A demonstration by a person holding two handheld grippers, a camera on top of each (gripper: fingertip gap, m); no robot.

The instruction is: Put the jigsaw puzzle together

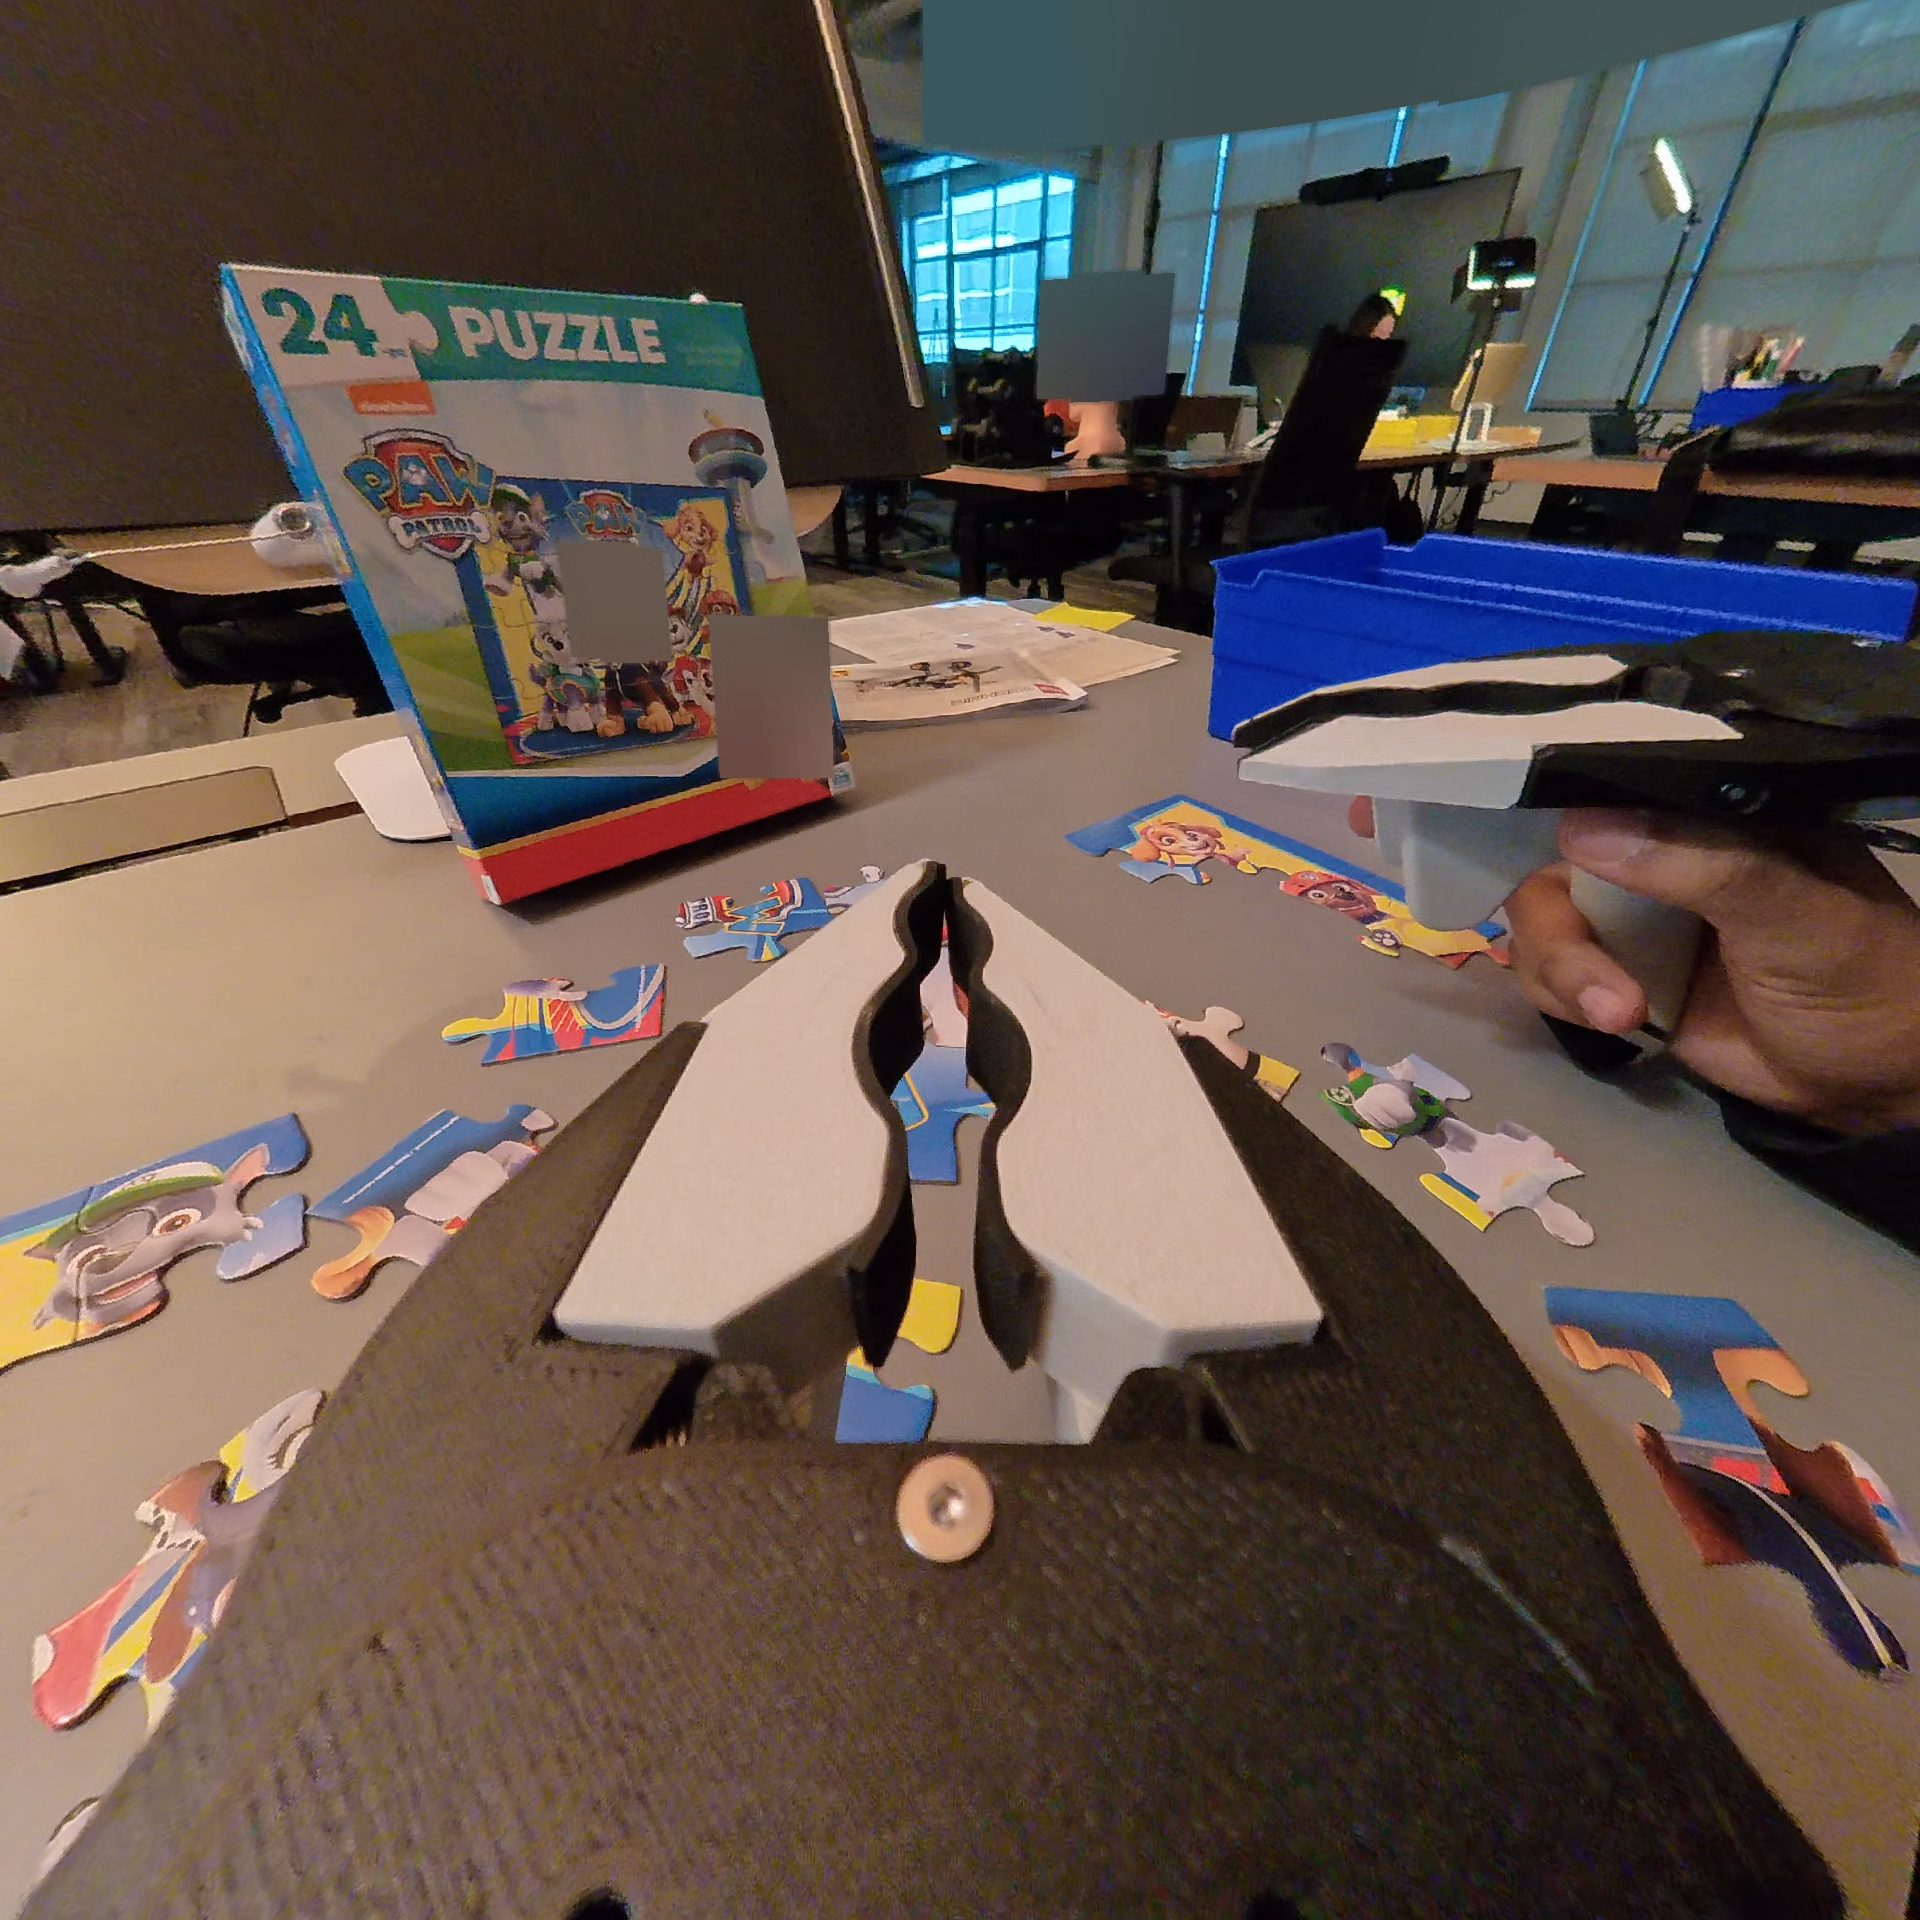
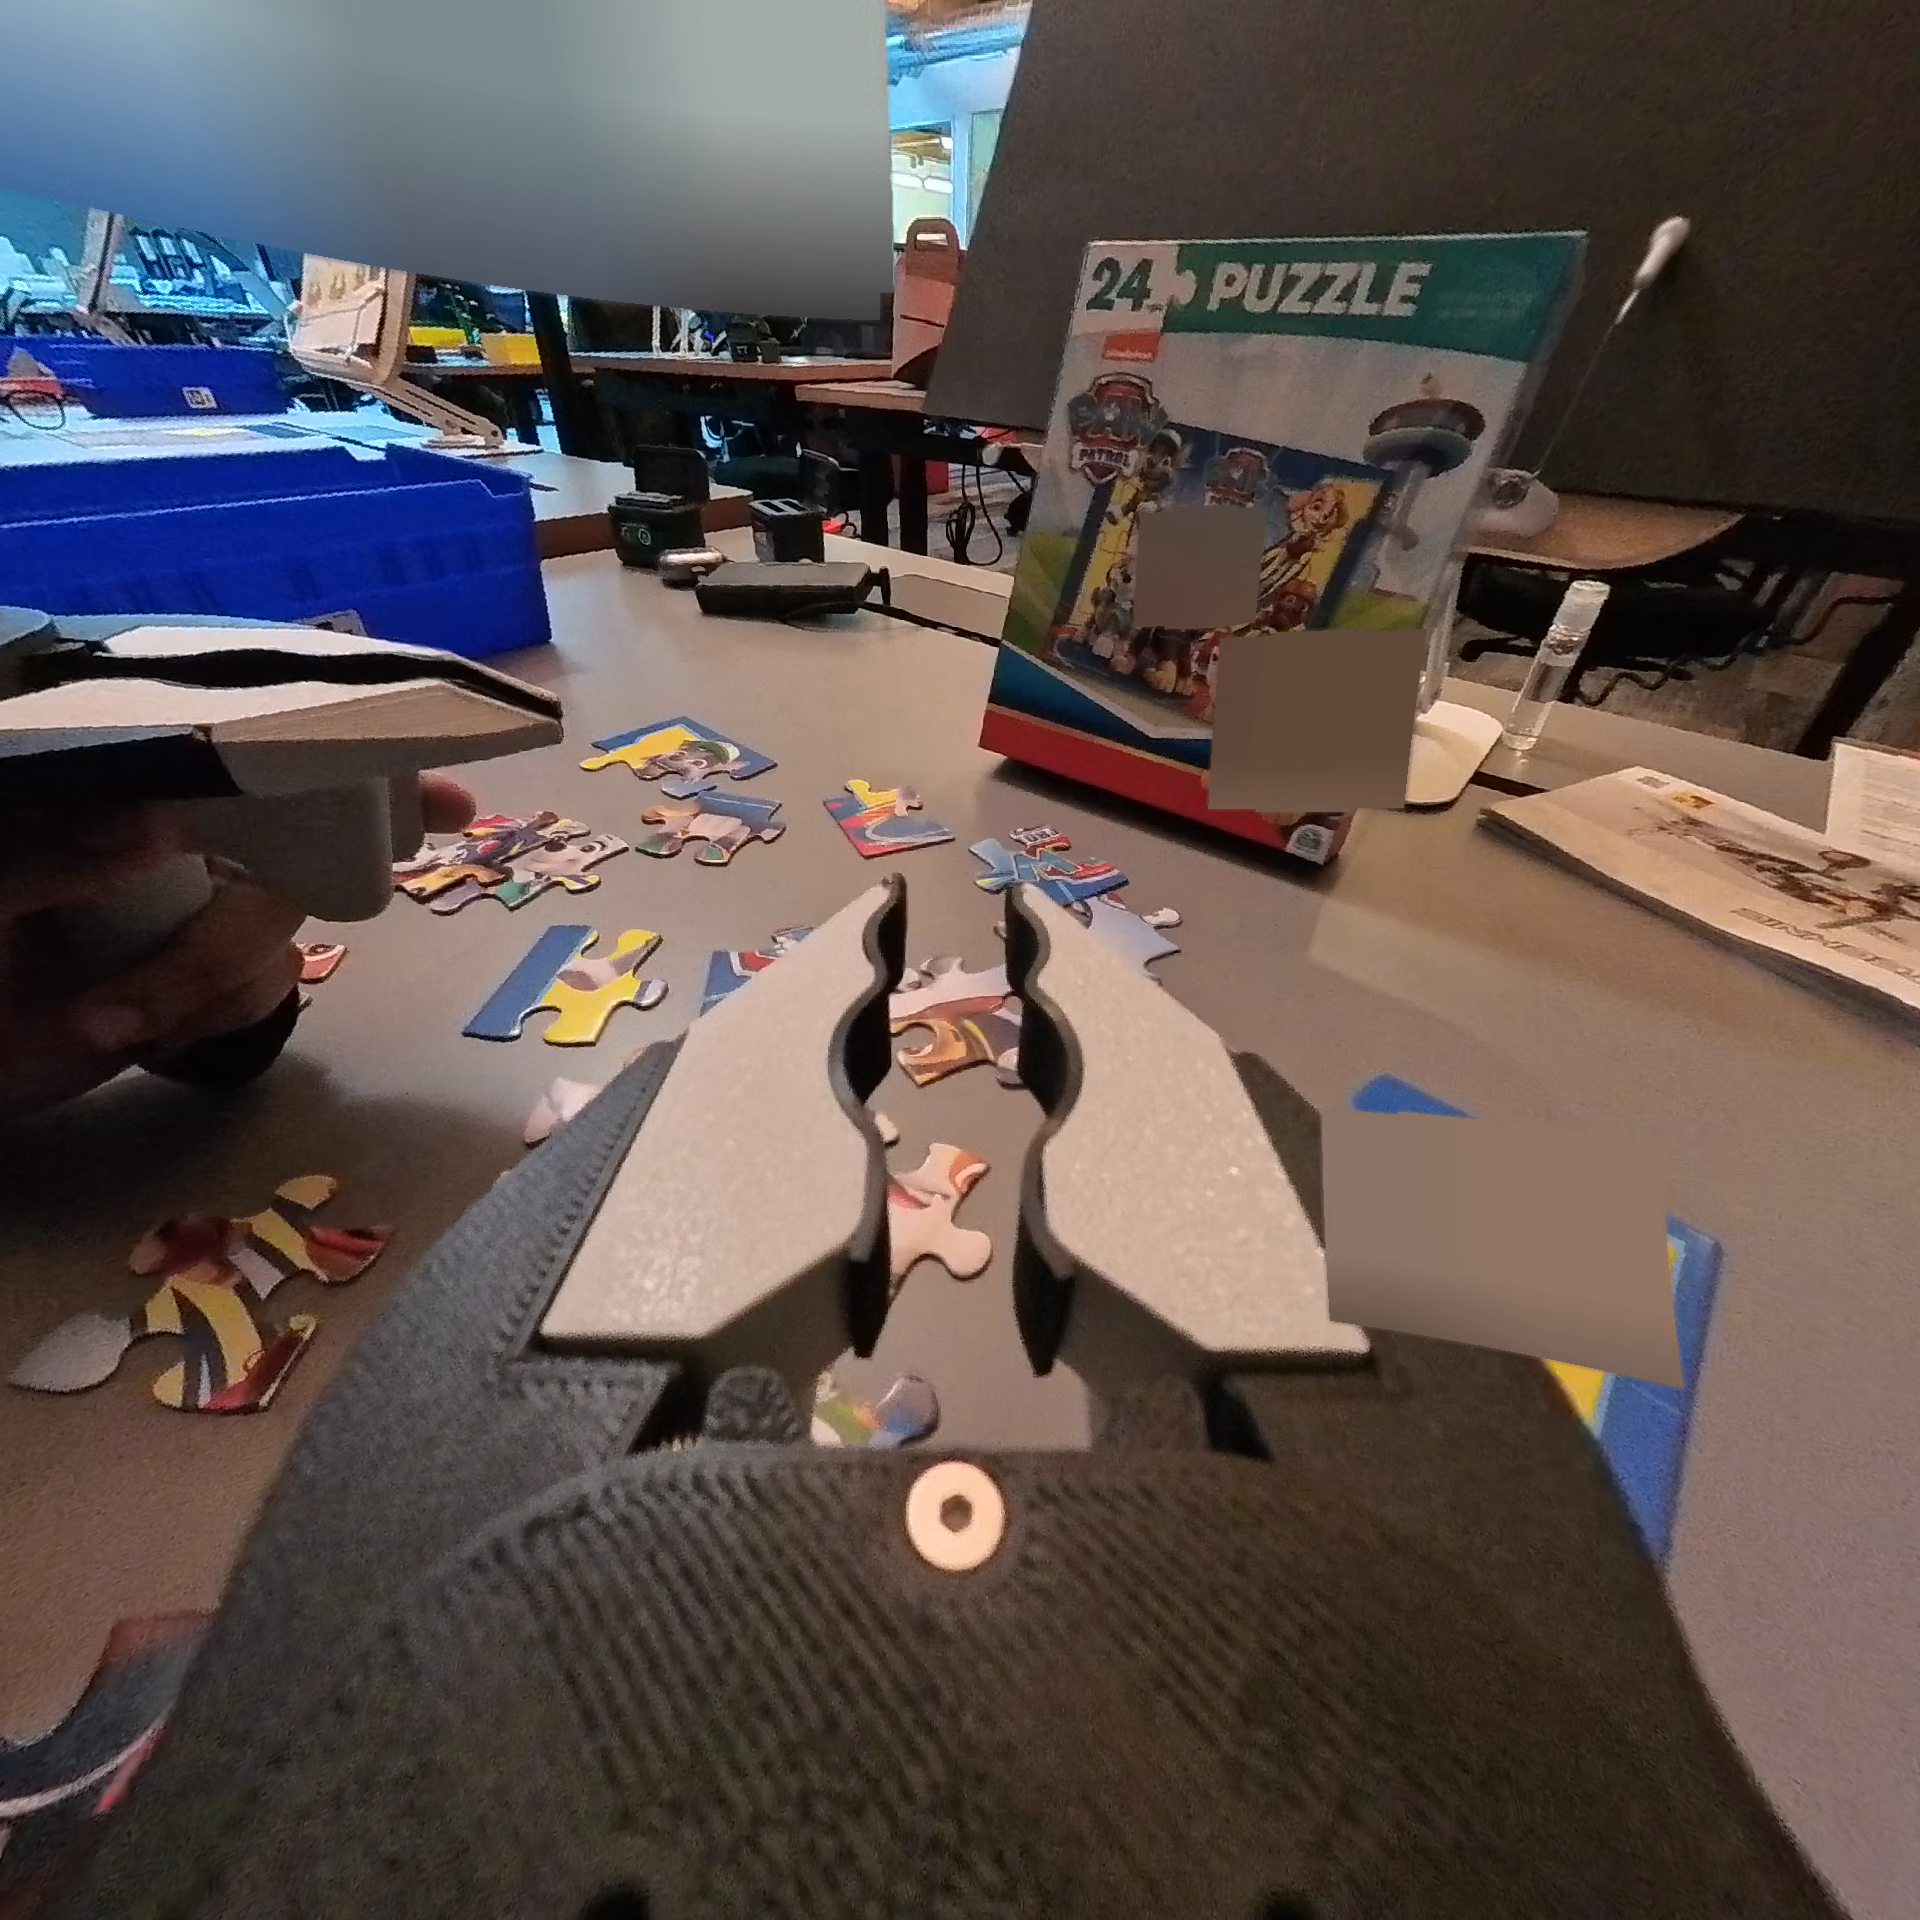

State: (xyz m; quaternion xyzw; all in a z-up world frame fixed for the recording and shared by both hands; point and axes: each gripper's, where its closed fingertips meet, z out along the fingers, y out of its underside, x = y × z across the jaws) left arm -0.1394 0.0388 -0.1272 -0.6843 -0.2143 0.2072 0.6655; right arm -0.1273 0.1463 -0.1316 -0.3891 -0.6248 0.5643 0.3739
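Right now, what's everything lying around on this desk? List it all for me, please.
Puzzle box: one, blue with red base, standing upright at the back.
Loose puzzle pieces: many, multicoloured, scattered flat on the grey table.
Joined puzzle strip: one, blue and yellow, right side.
Blue bin: one, far right.
Booklets: a few, white, behind the pieces.
Clear bottle: one, beside the box.
Black devices: several, far edge.
Left gripper: grey fingers, tips together, nothing held.
Right gripper: fingers apart, empty, above pieces.
Hand: holding the right gripper's handle.

Loose puzzle pieces [image 2: 566,985] litter table [image 1: 997,800]; puzzle box [image 1: 540,582] and blue bin [image 1: 1507,613] block far side.
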